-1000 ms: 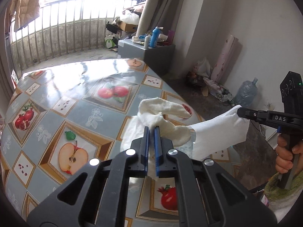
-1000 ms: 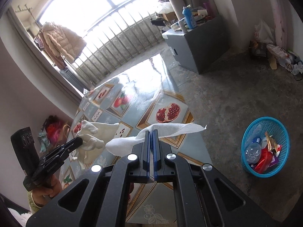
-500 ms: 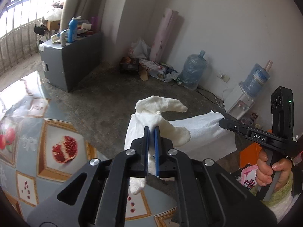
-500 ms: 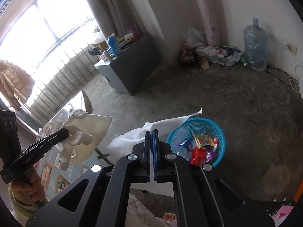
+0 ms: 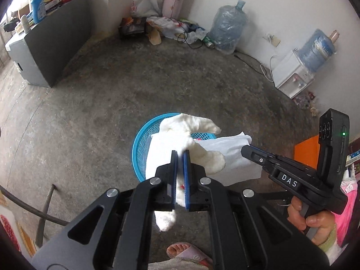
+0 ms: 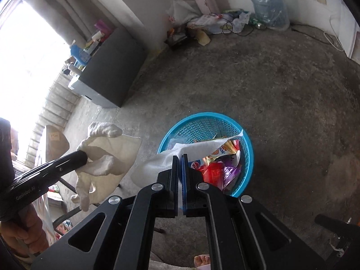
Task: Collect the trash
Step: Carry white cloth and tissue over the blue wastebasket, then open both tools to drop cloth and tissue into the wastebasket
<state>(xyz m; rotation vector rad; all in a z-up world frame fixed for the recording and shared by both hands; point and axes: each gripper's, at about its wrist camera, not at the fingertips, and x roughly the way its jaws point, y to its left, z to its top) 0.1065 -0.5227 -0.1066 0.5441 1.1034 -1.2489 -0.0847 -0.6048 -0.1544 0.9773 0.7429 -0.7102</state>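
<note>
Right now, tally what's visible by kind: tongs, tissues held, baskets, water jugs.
Tongs: 2, left tongs and right tongs, both shut
Tissue pieces held: 2, crumpled tissue and flat tissue sheet
Baskets: 1, blue basket on the floor
Water jugs: 2, floor jug and dispenser jug
Total: 7

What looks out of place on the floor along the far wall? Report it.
A loose heap of litter lies against the wall: plastic bags, wrappers, a tangled cable and a can, all outside the blue basket, which already holds wrappers. Nothing looks spilled from the basket itself.
</note>
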